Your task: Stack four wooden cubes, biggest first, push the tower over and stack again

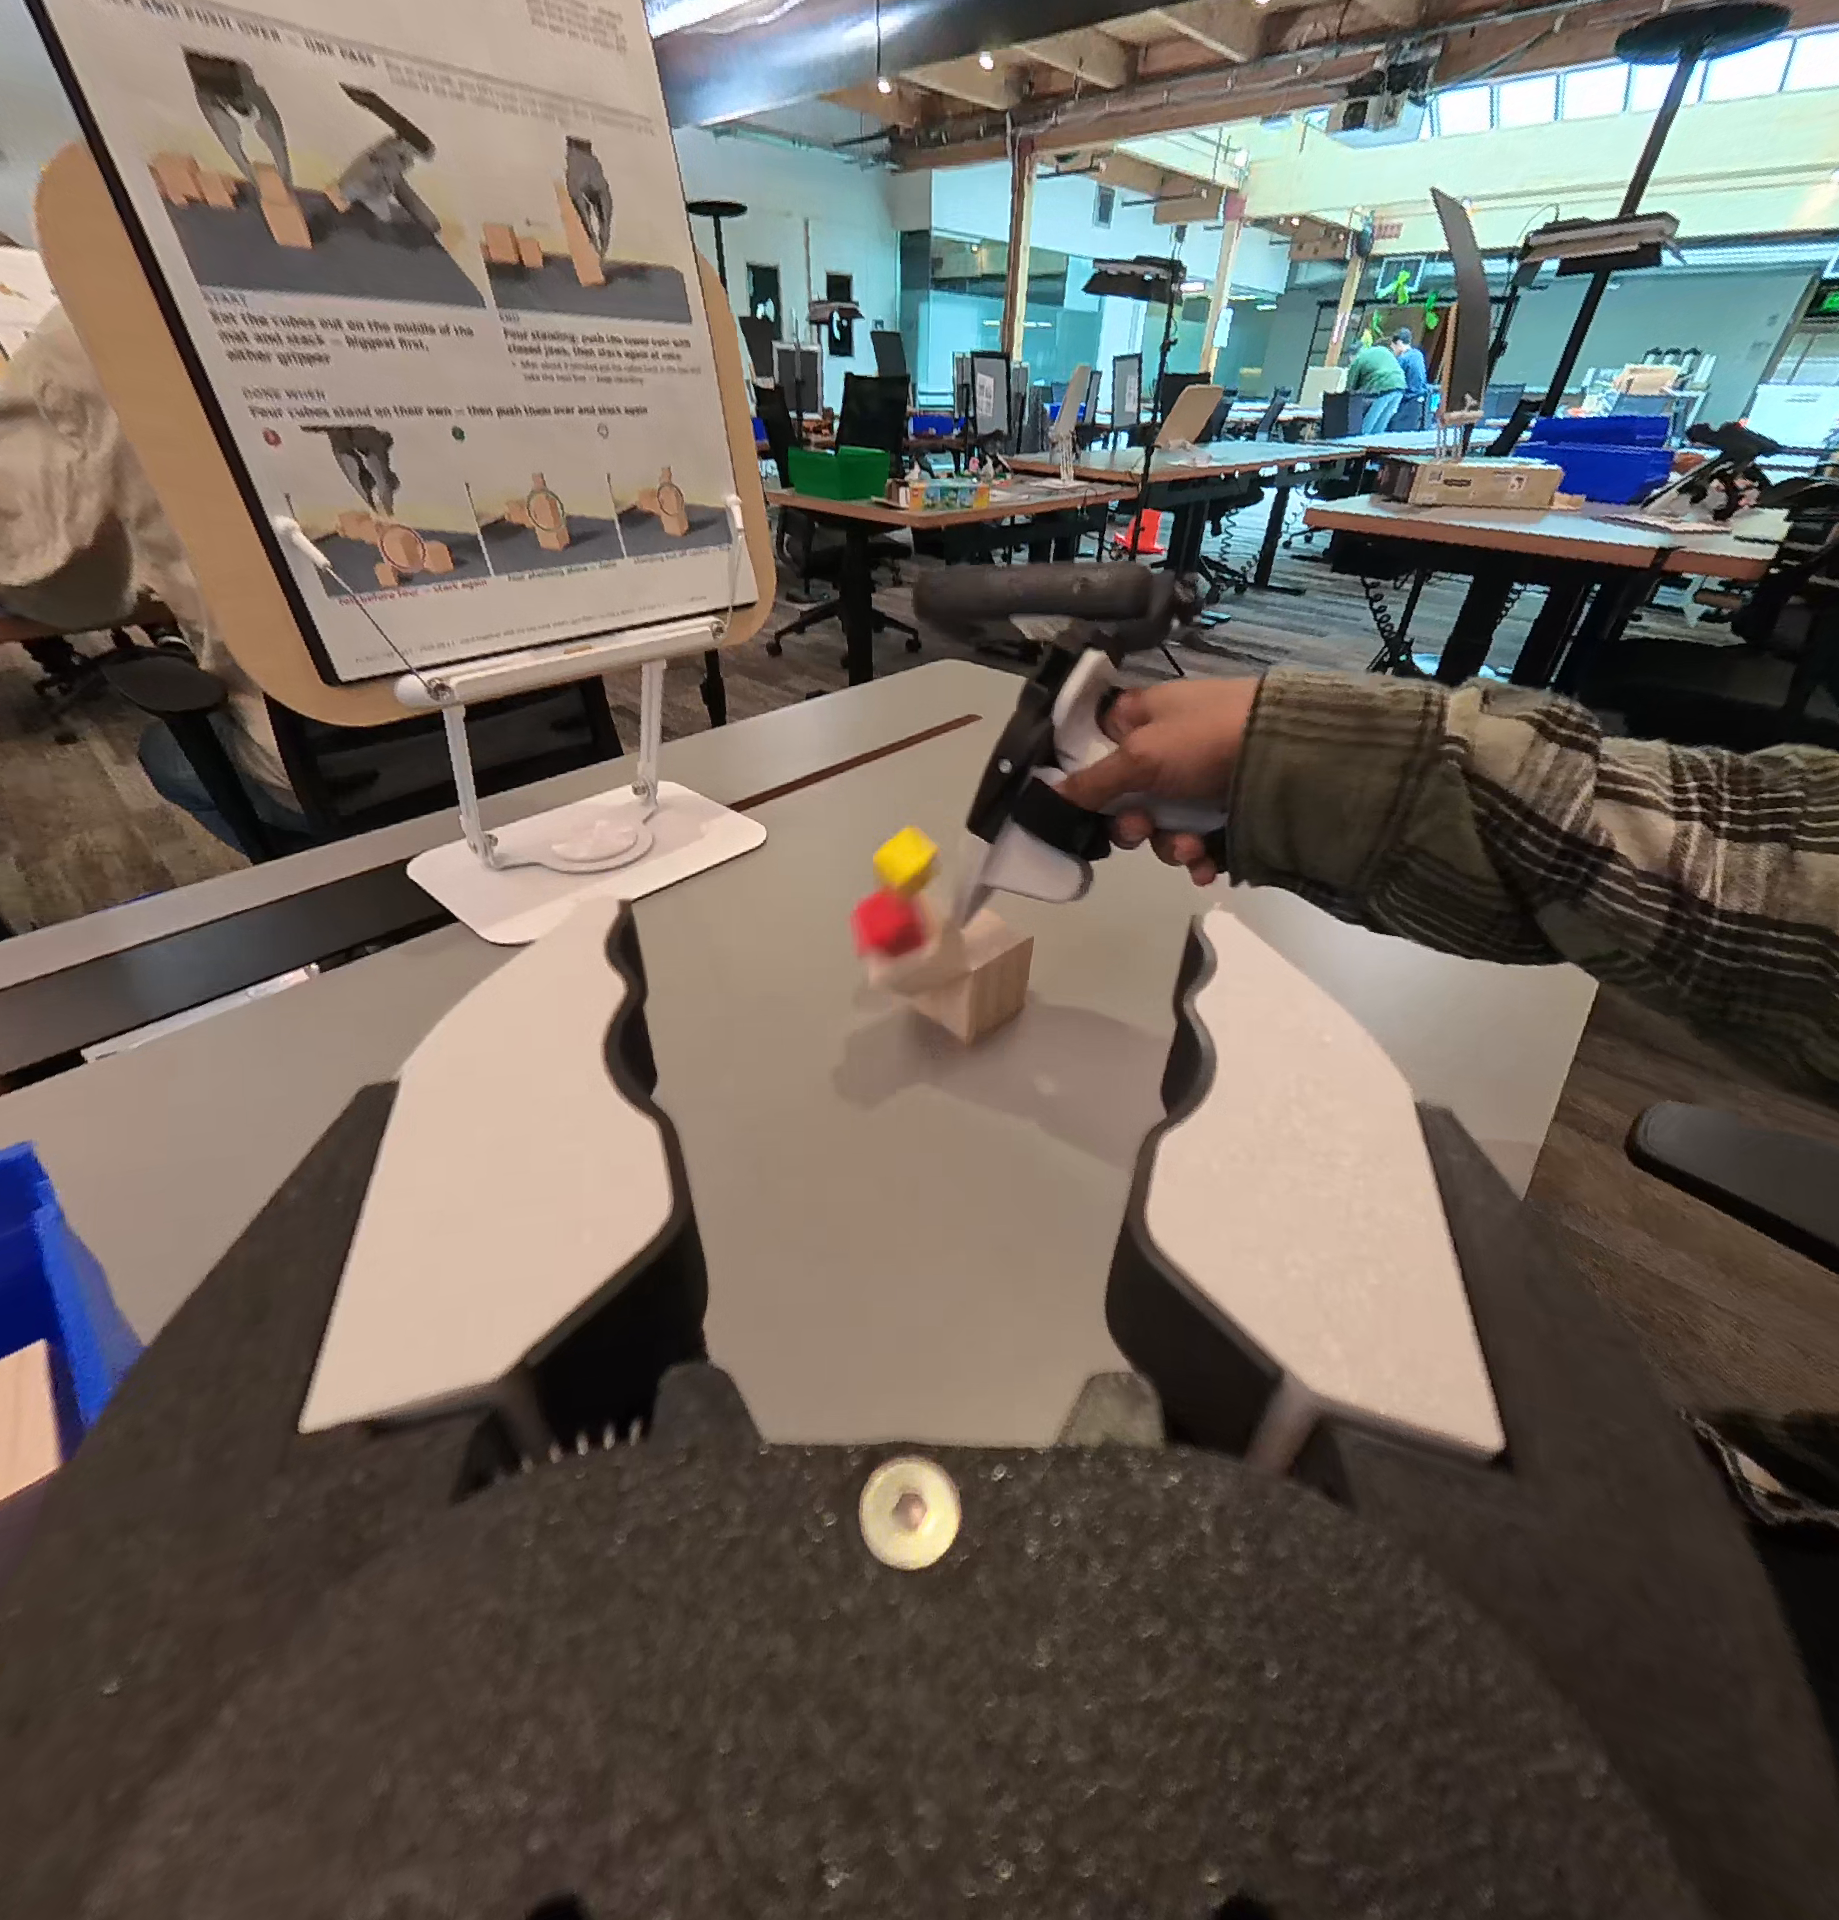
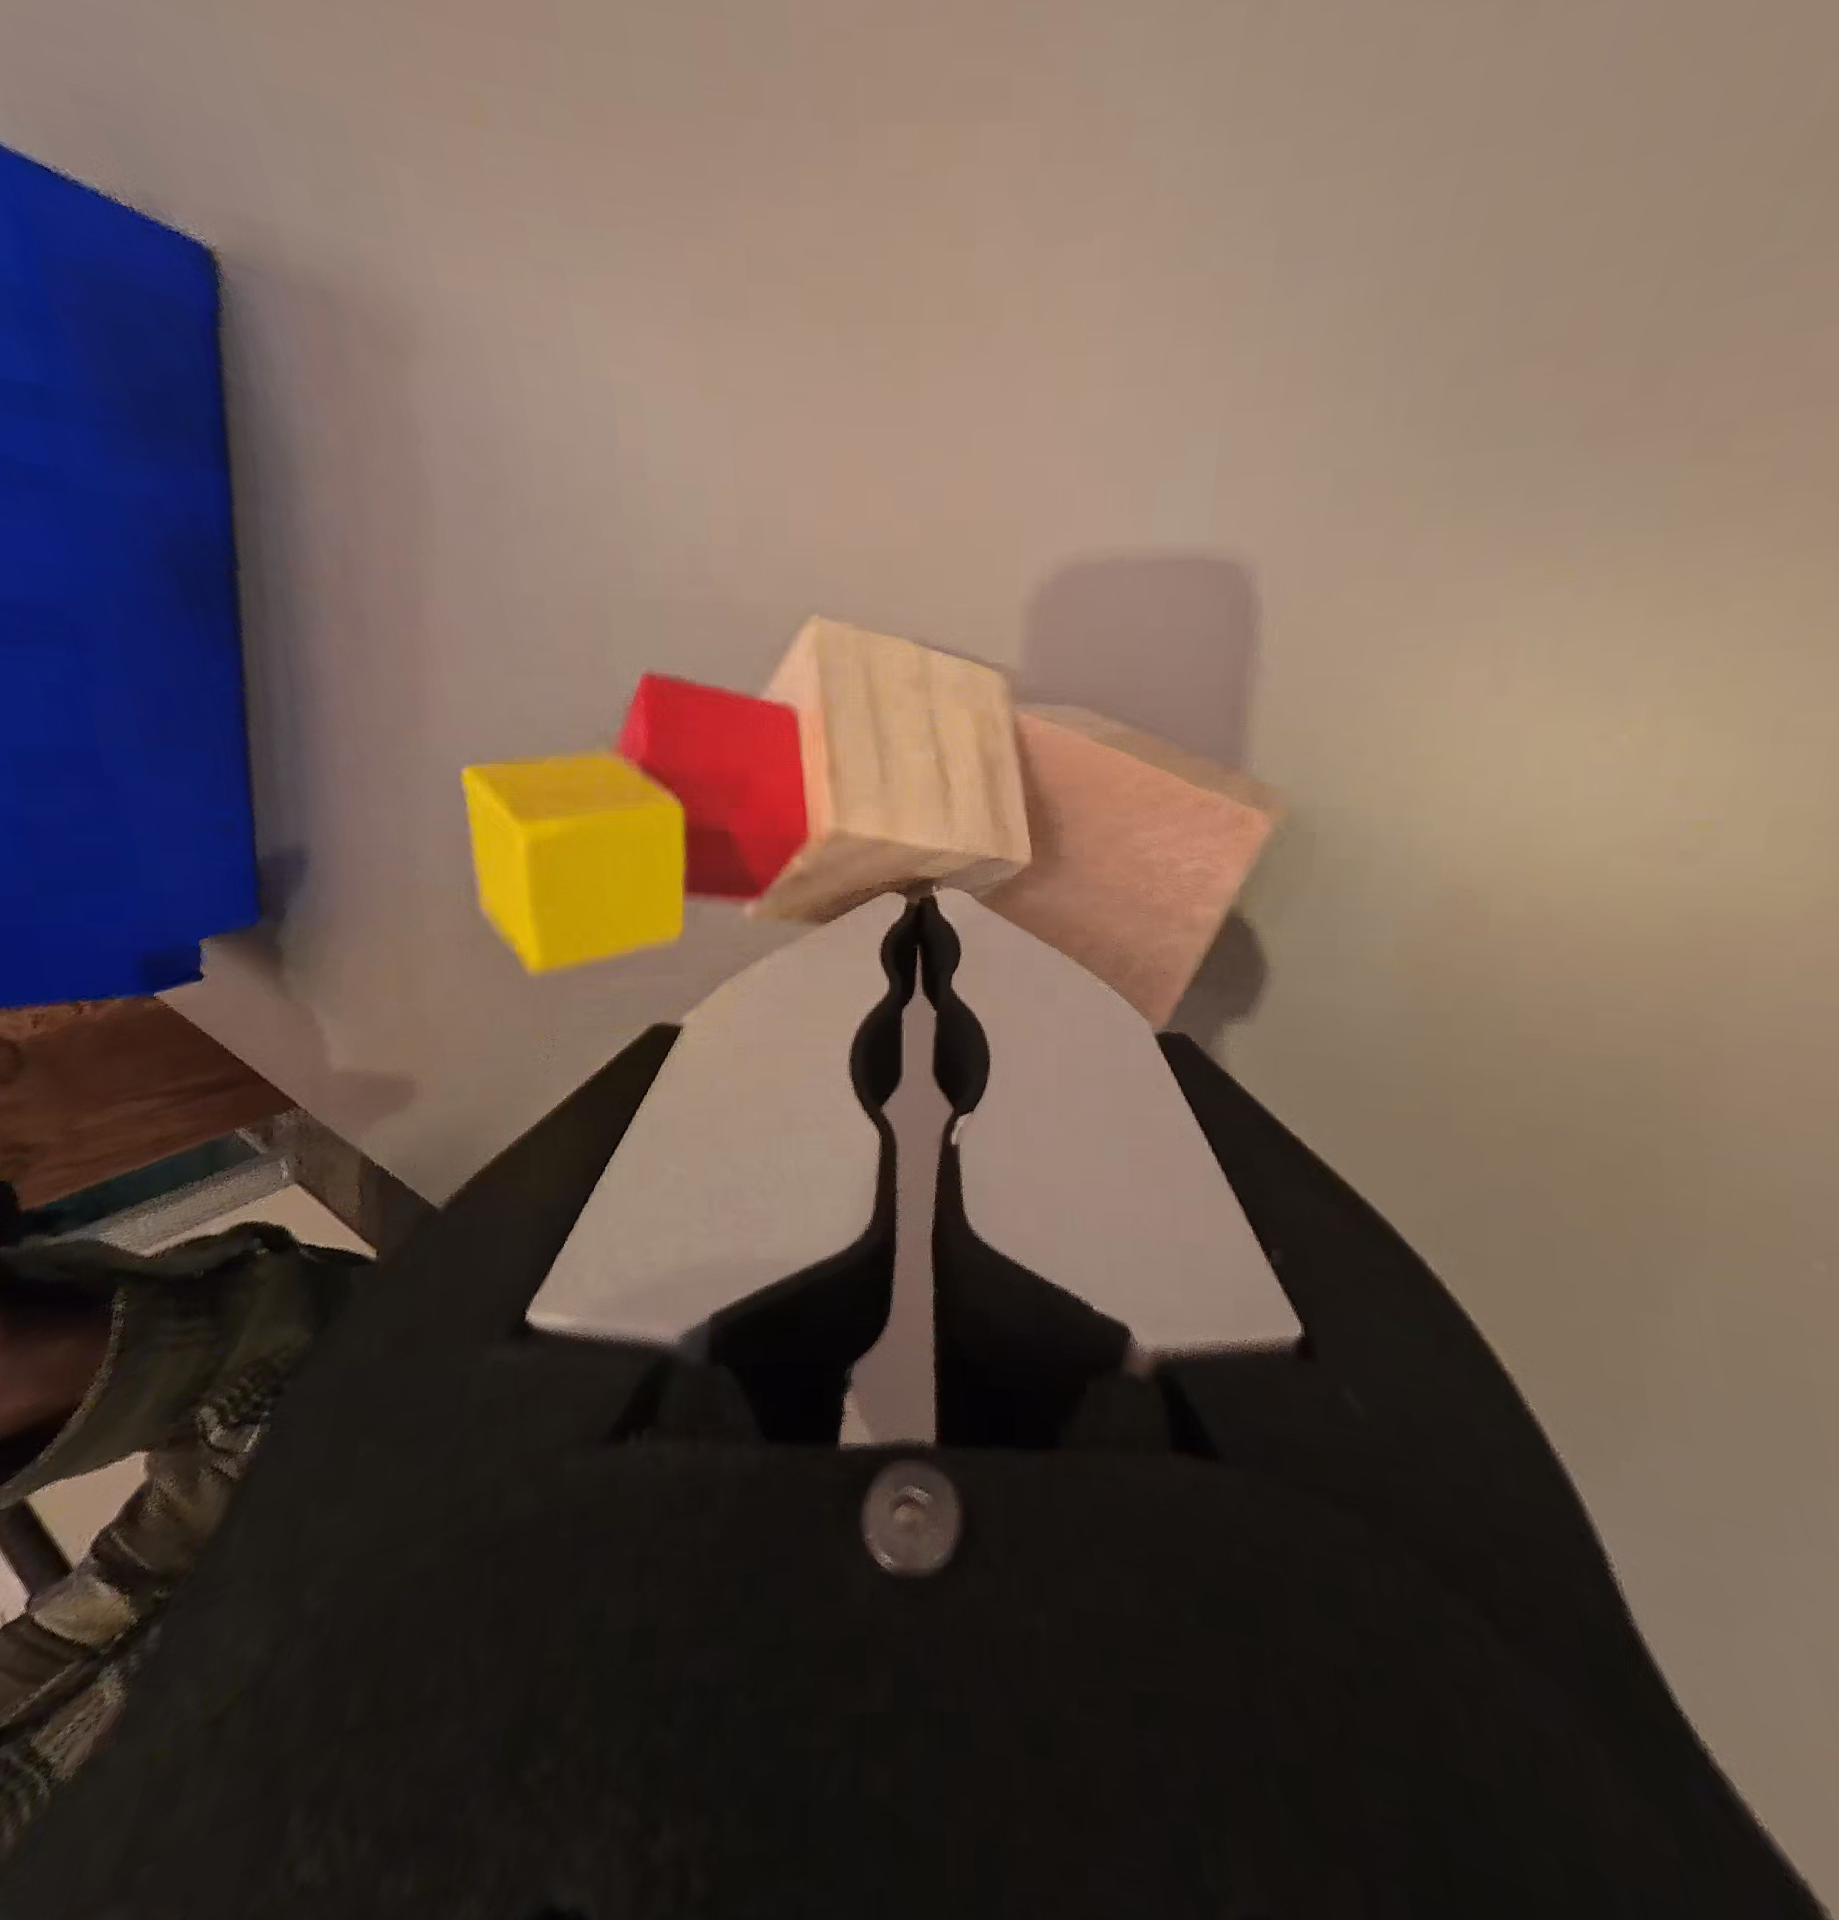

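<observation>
Yellow cube (image 2: 572, 857), red cube (image 2: 723, 795), two pale wood-grain cubes (image 2: 910, 774), blue bin (image 2: 94, 623), grey table (image 2: 1414, 364), green plaid sleeve (image 1: 1517, 821)

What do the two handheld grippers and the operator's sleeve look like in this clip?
Left gripper: black textured body, silver centre screw, two wide fingers with white faces and wavy black inner edges. Right gripper: the same build, with a white handle in the left wrist view. The sleeve is olive-and-cream plaid flannel.
</observation>
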